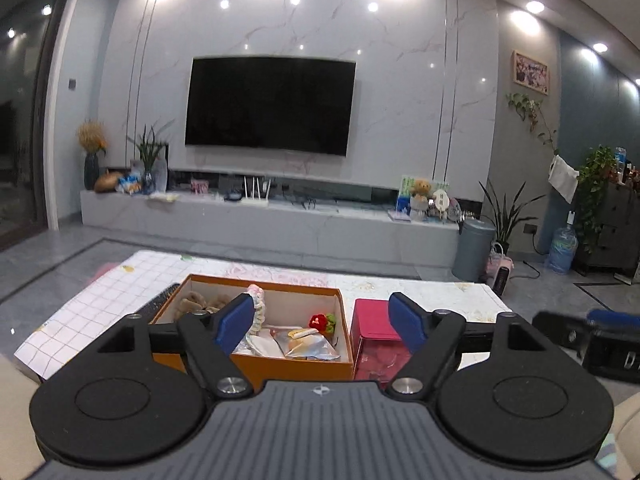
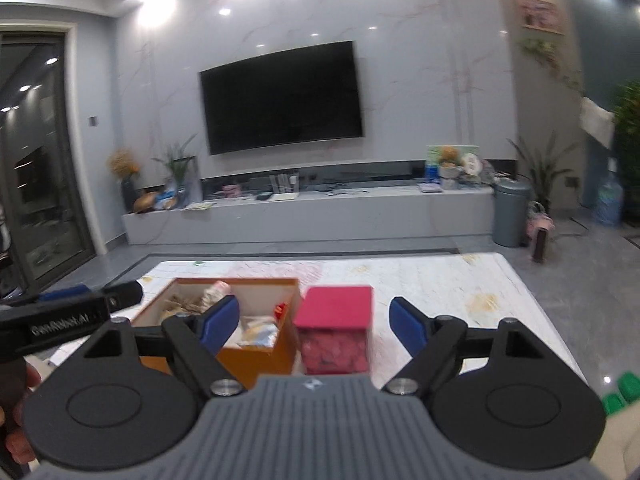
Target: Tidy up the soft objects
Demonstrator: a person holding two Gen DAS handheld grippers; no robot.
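An open orange box (image 1: 288,366) (image 2: 256,354) stands on the low table with soft things in it: a brown plush (image 1: 200,302), a pale frilly band (image 1: 256,300), a small red and green toy (image 1: 322,322) and plastic-wrapped packets (image 1: 300,344). Right beside it stands a pink box (image 1: 374,322) (image 2: 336,308) with a clear front. My left gripper (image 1: 322,320) hangs open in front of both boxes, nothing between its blue pads. My right gripper (image 2: 314,320) is open too and holds nothing; the pink box shows between its fingers, farther off.
The table (image 1: 120,292) (image 2: 460,292) wears a patterned cloth, bare to the left and right of the boxes. The other gripper's black body (image 1: 592,338) (image 2: 68,316) shows at each view's edge. Behind are a TV wall, a long cabinet and a grey bin (image 1: 474,248).
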